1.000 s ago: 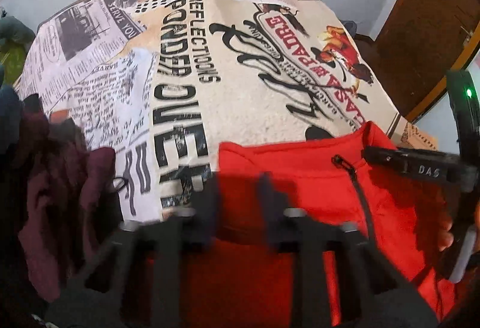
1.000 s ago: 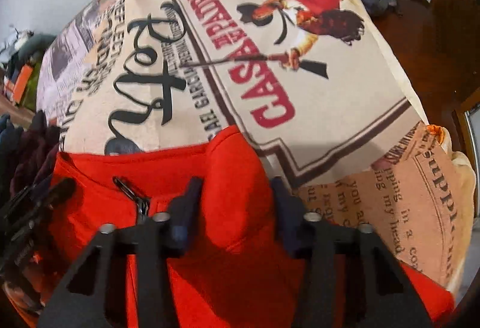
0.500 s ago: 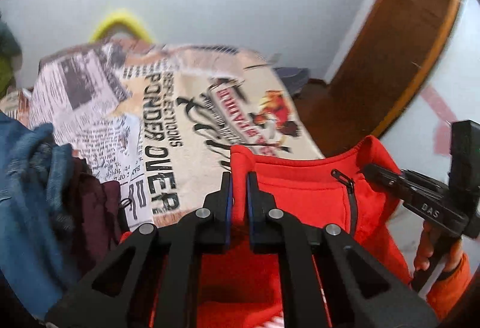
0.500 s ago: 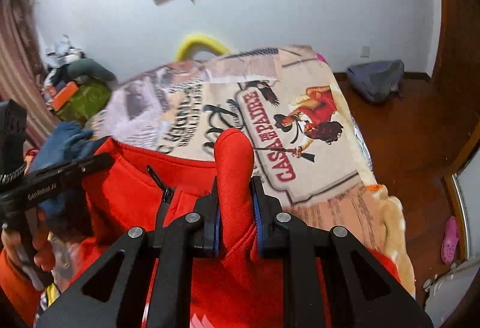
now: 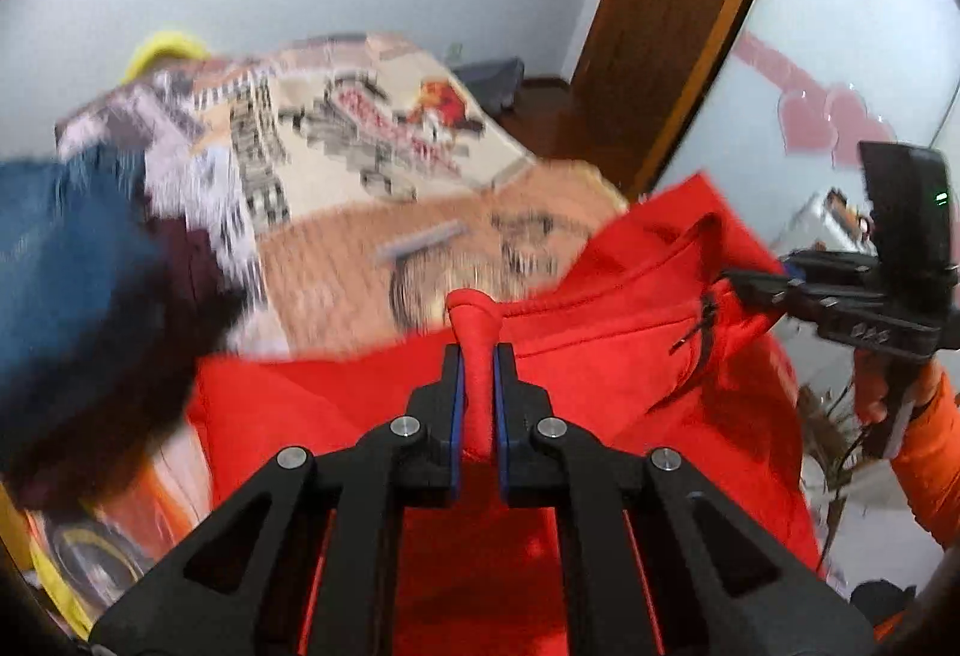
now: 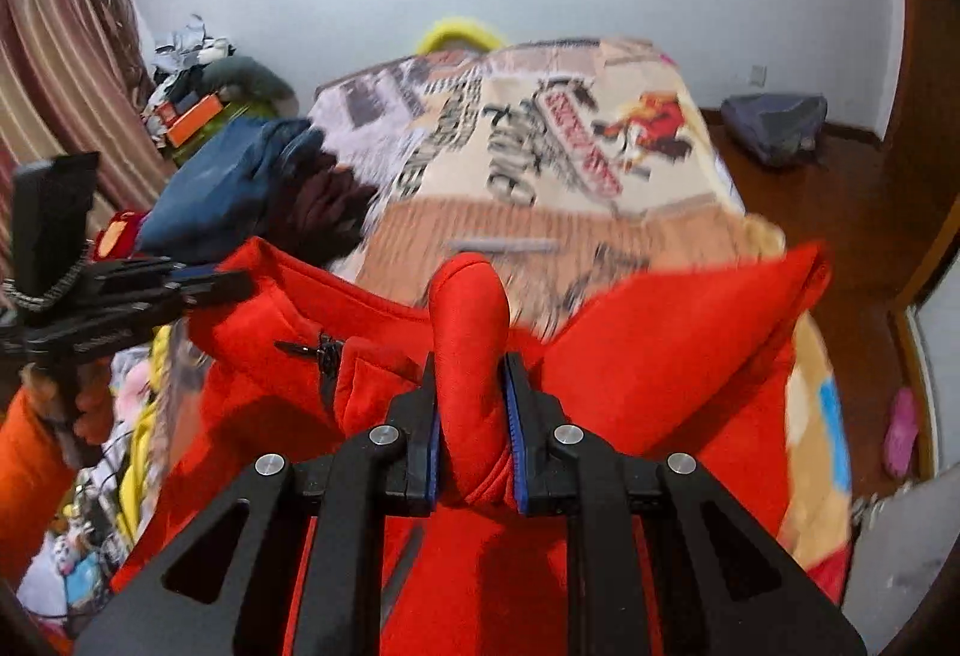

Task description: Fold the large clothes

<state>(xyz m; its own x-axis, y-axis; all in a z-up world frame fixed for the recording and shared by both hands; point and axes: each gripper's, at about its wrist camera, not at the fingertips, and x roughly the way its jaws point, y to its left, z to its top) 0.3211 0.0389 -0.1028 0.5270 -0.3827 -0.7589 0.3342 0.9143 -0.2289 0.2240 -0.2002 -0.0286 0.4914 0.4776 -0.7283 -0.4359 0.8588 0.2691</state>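
So I have each hand-held gripper (image 5: 477, 356) (image 6: 471, 392) pinching the red jacket's (image 6: 660, 356) collar above the bed (image 6: 600, 212); no fold made yet.

Even indoor light, motion-blurred bedspread (image 5: 372, 164), dark fisheye corners.
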